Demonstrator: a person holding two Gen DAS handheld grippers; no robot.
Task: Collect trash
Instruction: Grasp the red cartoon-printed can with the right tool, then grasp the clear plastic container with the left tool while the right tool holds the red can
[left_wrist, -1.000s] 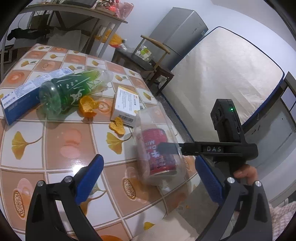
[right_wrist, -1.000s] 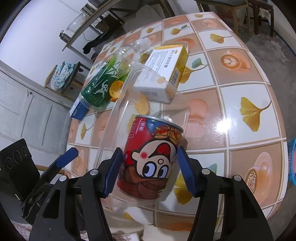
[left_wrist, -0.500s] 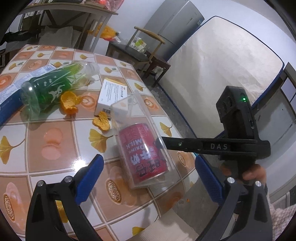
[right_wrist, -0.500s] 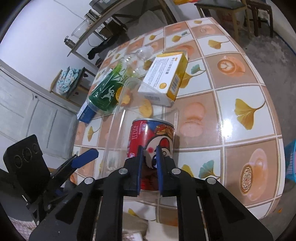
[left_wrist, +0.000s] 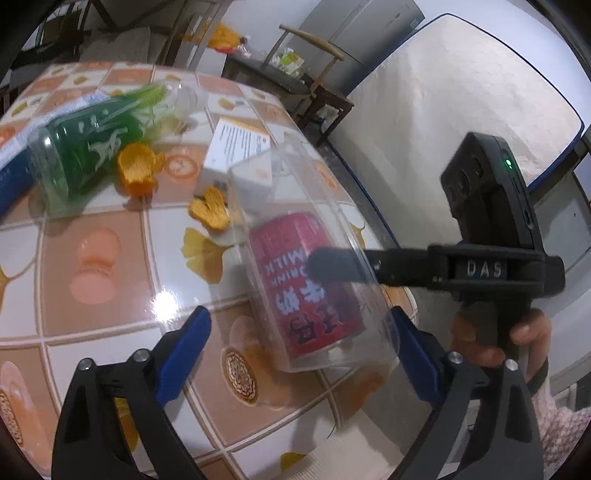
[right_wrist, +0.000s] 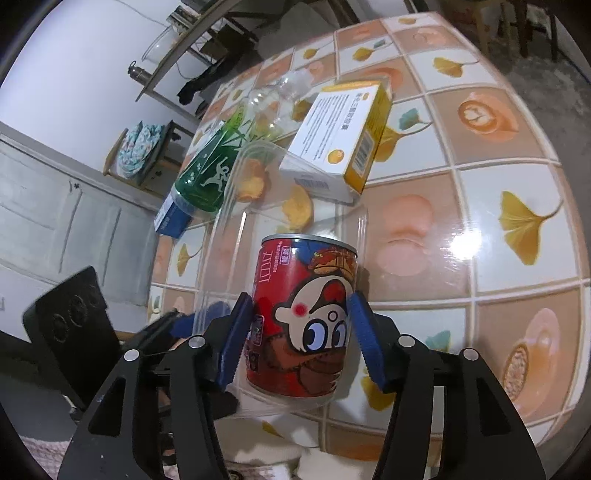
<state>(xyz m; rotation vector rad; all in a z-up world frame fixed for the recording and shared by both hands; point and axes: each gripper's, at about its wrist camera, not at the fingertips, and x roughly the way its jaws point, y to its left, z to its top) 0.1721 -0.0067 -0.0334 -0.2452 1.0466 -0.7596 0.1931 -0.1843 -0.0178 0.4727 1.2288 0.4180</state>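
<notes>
Gripping the red can (right_wrist: 303, 321) near the table's (right_wrist: 498, 229) edge, the right gripper (right_wrist: 301, 343) has just reopened onto it; left gripper (left_wrist: 301, 354) straddles its clear tub (left_wrist: 314, 240), wide, closing slightly.

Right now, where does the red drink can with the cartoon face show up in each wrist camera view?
Left wrist view: the red drink can lies lower centre-right, inside a clear plastic container, printing upside down, the right gripper's finger across it.
Right wrist view: the red drink can stands bottom centre, between the right gripper's blue pads.
Shared landmark: the white and yellow cardboard box beyond the can.
</notes>
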